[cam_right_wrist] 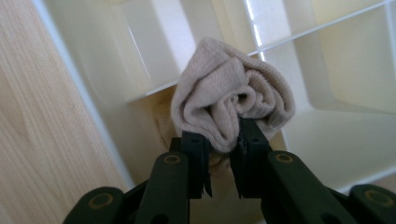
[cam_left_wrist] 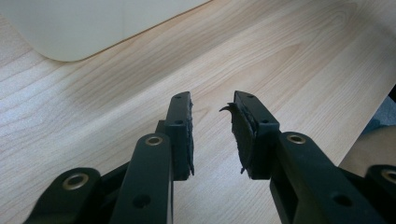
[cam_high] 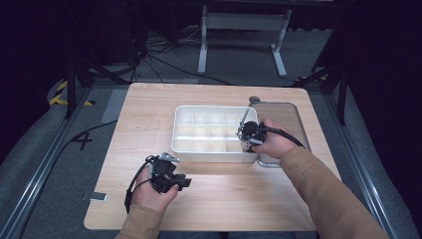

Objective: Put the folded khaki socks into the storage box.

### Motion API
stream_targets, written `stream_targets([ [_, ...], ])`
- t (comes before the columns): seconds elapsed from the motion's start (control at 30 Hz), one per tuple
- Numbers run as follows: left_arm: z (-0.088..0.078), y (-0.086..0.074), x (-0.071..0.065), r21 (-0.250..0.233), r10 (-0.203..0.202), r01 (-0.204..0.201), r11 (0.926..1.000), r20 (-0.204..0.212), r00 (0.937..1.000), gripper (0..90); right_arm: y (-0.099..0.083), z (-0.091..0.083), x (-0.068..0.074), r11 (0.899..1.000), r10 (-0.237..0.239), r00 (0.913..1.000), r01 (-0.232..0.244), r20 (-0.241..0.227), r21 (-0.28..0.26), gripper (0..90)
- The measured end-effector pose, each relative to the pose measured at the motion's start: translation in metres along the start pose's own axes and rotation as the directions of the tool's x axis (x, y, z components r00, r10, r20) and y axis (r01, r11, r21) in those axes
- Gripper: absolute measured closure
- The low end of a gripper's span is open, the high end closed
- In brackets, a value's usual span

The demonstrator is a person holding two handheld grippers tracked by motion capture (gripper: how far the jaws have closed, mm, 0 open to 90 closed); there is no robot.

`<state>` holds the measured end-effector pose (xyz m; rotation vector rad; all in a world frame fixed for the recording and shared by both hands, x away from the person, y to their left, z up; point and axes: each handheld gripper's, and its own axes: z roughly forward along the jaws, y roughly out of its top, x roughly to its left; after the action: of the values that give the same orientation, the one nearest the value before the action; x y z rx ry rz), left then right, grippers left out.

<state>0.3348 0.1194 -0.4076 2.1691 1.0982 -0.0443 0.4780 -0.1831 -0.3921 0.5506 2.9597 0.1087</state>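
Cloth roll pinched over a corner cell of the divided box

High view: the right gripper [cam_high: 247,133] hangs over the white divided box [cam_high: 199,149]; the left gripper [cam_high: 171,174] rests just before it. Left gripper view: its jaws stand spread with nothing between them, above bare table [cam_left_wrist: 303,56]. Right gripper view: its jaws pinch the beige cloth roll [cam_right_wrist: 231,93] by a lower fold. It looks soft, light and springy; a grip across the whole bundle would likely hold better.

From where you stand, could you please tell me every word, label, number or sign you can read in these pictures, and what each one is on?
"4": a dark figure marked on the grey floor left of the wooden table, in the high view.
Yellow and black hazard tape on the floor farther back: stripes, no words.
Nothing readable on the white compartment tray, the rolled beige cloth or either hand-held gripper.
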Motion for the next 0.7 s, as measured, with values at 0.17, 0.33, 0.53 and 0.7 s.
stream_targets([
  [0.17, 0.000, 0.000, 0.000, -0.001, 0.003, -0.003, 1.0000, 0.000, 1.0000, 68.4, 0.000, 0.006, -0.004, 1.000, 0.029, 0.9993, -0.029, -0.023, 0.003, 76.3],
  [0.33, 0.000, 0.001, 0.000, 0.000, 0.003, -0.003, 1.0000, -0.001, 1.0000, 68.4, 0.000, 0.009, -0.008, 0.997, 0.081, 0.9955, -0.081, -0.048, 0.013, 75.2],
  [0.53, 0.001, 0.001, 0.000, -0.004, -0.002, 0.002, 1.0000, 0.000, 1.0000, 68.3, -0.003, 0.008, -0.008, 0.991, 0.130, 0.9900, -0.131, -0.054, -0.007, 72.6],
  [0.7, 0.001, 0.001, 0.001, -0.004, -0.001, 0.001, 1.0000, 0.001, 1.0000, 68.2, -0.006, -0.002, -0.004, 0.989, 0.145, 0.9883, -0.146, -0.048, -0.027, 65.3],
])
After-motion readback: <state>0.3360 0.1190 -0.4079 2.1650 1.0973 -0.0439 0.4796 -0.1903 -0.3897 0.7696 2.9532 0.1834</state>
